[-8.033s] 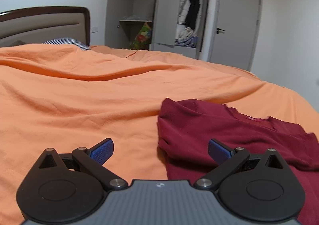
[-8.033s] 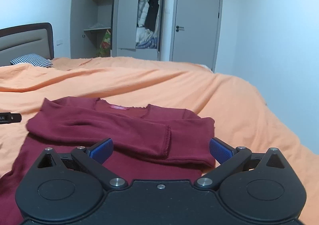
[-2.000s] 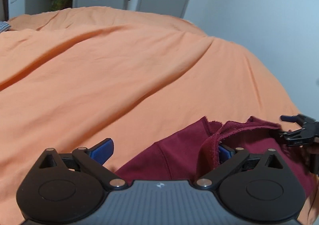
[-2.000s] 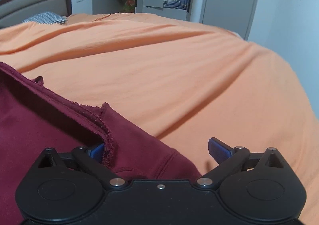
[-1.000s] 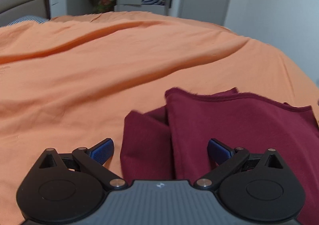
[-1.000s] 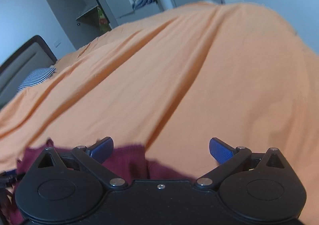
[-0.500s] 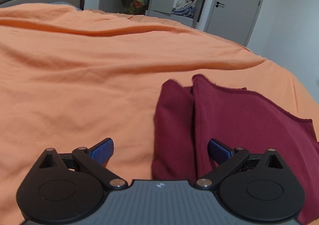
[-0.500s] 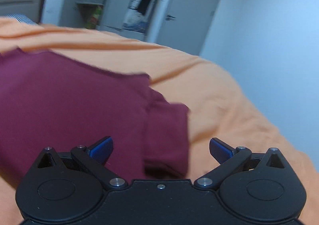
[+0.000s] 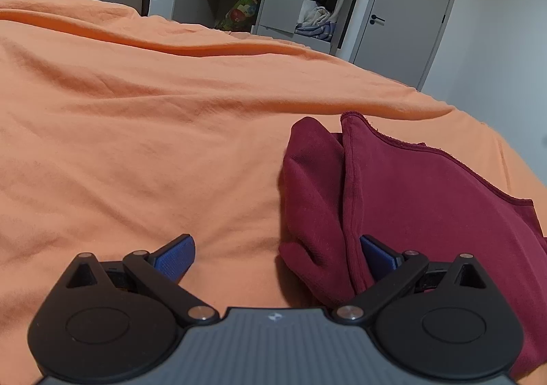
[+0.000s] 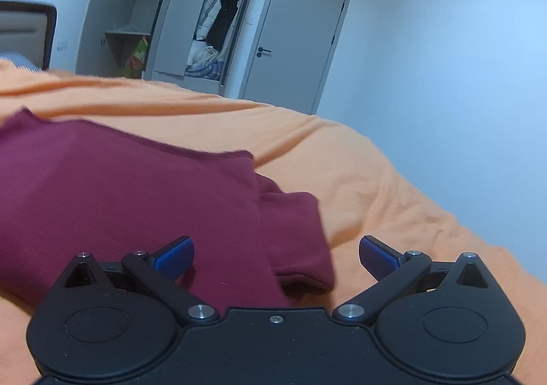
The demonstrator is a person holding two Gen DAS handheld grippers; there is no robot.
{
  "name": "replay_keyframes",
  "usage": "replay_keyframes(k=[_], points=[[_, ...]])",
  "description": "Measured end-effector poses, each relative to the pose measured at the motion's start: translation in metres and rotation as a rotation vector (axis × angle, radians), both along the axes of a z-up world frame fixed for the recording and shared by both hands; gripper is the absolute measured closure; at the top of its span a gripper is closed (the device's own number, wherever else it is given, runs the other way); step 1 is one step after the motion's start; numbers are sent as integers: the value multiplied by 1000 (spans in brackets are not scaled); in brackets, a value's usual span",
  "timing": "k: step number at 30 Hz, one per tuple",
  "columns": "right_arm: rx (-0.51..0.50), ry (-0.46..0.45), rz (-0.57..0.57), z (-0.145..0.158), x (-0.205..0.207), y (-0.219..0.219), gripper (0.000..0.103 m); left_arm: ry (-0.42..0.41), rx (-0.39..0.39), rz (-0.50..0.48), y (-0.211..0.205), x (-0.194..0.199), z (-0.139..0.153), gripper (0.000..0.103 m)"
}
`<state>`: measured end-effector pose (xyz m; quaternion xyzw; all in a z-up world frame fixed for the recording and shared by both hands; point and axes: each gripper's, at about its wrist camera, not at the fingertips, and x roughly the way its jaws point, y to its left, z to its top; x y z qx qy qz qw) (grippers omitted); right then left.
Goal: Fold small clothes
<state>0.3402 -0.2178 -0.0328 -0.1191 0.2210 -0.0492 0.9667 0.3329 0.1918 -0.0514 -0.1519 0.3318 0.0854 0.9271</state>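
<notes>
The dark red top [image 9: 427,200] lies on the orange bed cover [image 9: 136,132], near the close edge of the bed. It is folded over, so a flat top layer sits on a lower layer. A bit of the lower layer sticks out on each side, maybe a sleeve, but it is hard to tell.

The left gripper [image 9: 277,257] is wide open and holds nothing. It sits low at the left edge of the top, and its right finger [image 9: 377,257] looks to be touching the cloth. The right gripper [image 10: 276,257] is wide open too and empty. It sits at the right edge, with its left finger [image 10: 174,257] over the cloth.

The two grippers are at both ends of the top, probably so they can lift both corners together and keep the next fold straight.

Far behind, a wardrobe [image 10: 191,16] stands open next to a shut door [image 10: 294,43].
</notes>
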Motion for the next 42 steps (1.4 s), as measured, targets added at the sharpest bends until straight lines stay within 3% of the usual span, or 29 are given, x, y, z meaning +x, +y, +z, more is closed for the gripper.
replay_keyframes(k=[7, 12, 19, 23, 27, 36, 42], points=[[58, 12, 137, 26, 47, 36, 1, -17, 0, -4, 0, 0, -4, 1], [88, 42, 214, 28, 95, 72, 1, -23, -2, -7, 0, -2, -6, 1], [31, 106, 296, 21, 133, 120, 1, -29, 0, -10, 1, -2, -7, 1], [-8, 121, 306, 7, 134, 129, 1, -30, 6, -10, 0, -2, -9, 1], [40, 123, 287, -2, 133, 122, 1, -28, 16, -11, -1, -2, -10, 1], [-25, 40, 269, -18, 120, 128, 1, -33, 12, -14, 1, -2, -9, 1], [-4, 50, 262, -17, 109, 124, 1, -70, -75, -77, 1, -18, 6, 0]])
